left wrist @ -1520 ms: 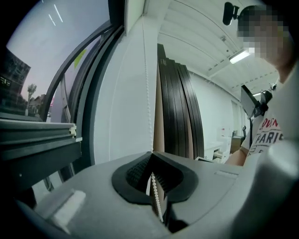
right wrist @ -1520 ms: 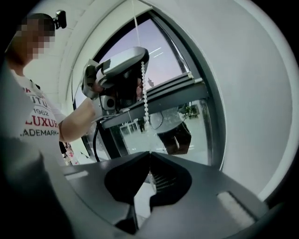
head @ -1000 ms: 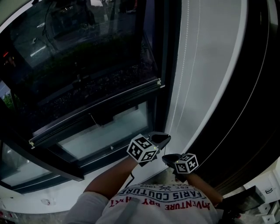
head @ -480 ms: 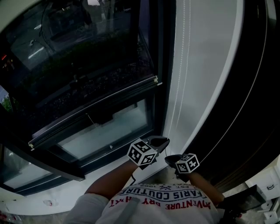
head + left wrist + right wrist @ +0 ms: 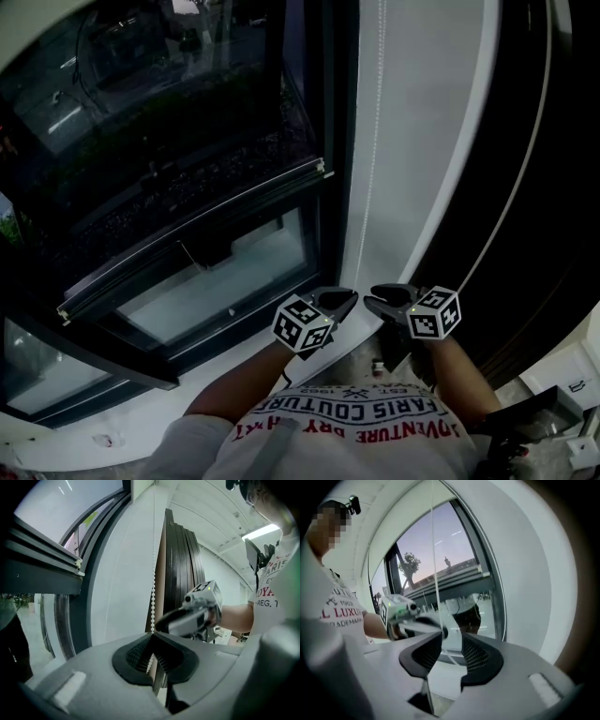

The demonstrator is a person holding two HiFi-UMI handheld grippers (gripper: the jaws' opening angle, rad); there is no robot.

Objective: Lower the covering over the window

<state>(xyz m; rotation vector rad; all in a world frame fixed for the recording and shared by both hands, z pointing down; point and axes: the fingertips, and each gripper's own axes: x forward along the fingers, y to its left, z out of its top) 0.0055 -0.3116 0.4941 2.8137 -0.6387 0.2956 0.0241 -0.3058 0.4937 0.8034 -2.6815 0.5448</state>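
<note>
A dark roller shade covers the upper window; its bottom rail (image 5: pixel 197 228) runs slantwise across the glass. A white bead chain (image 5: pixel 372 187) hangs down the pale wall to the right of the window frame. My left gripper (image 5: pixel 349 297) is shut on this bead chain (image 5: pixel 152 597), which runs up from between its pads (image 5: pixel 140 653). My right gripper (image 5: pixel 372 301) faces it at the same height. Its jaws are opening, and the chain's thin strand (image 5: pixel 436 573) passes between them without the pads touching it. Each gripper shows in the other's view: the right gripper (image 5: pixel 180 620) and the left gripper (image 5: pixel 410 616).
The dark window frame (image 5: pixel 333 141) stands left of the chain. A stack of dark curved panels (image 5: pixel 553 187) lines the right side. A person's white printed shirt (image 5: pixel 356 422) fills the bottom. The pale sill (image 5: pixel 141 412) runs below the glass.
My right gripper has risen from below the left gripper to level with it, and its jaws have gone from shut to open. The left gripper has kept its hold.
</note>
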